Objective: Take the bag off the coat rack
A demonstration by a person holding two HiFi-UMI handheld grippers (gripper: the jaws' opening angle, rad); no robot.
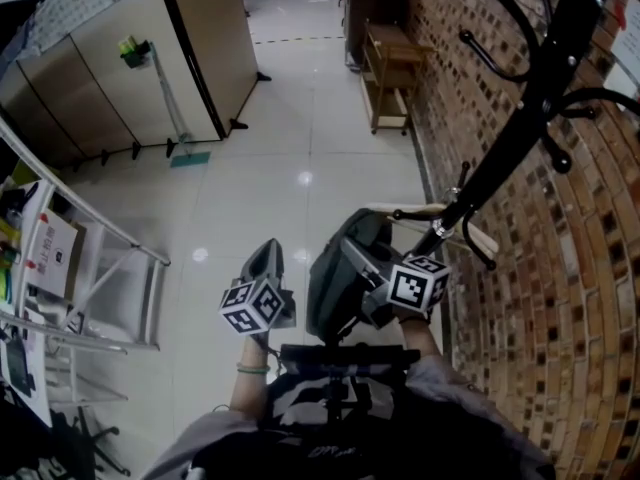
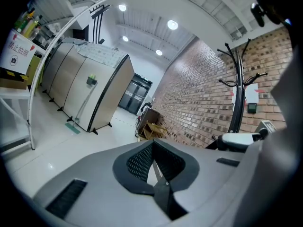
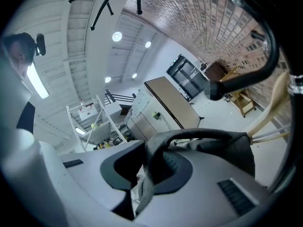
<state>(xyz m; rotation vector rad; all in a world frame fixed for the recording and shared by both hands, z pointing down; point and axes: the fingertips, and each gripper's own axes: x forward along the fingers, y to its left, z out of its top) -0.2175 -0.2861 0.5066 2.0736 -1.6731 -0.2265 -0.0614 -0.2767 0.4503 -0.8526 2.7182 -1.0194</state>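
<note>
Step in hand: grip taken, lift-off not yet done.

- Your right gripper [image 3: 147,170] is pinched on the strap [image 3: 203,137] of the dark bag [image 1: 342,268]. The right gripper view shows the strap running down between the pads, with the bag's body bunched just behind them.
- Your left gripper [image 2: 154,167] has its jaws drawn all but together with nothing between them. In the head view it hangs just left of the bag, apart from it.
- The bag sits low against the black coat rack [image 1: 545,78], beside the pole and below the upper curved arms. A pale wooden hanger [image 1: 478,236] pokes out by the same spot.
- Whether the strap is still looped over a hook or peg, you cannot tell: the gripper and the bag cover that point.

Judgement: treat the bag as still hung.

Next move calls for:
- Keep the pinch firm.
- Raise the strap enough to clear the tip of whatever holds it.
- Then draw it towards you, away from the brick wall [image 1: 600,298].
- Bring the left gripper under or against the bag's body to steady the swing.

Watch: the nearby hook [image 1: 476,251] and the hanger could snag the strap on the way out.
</note>
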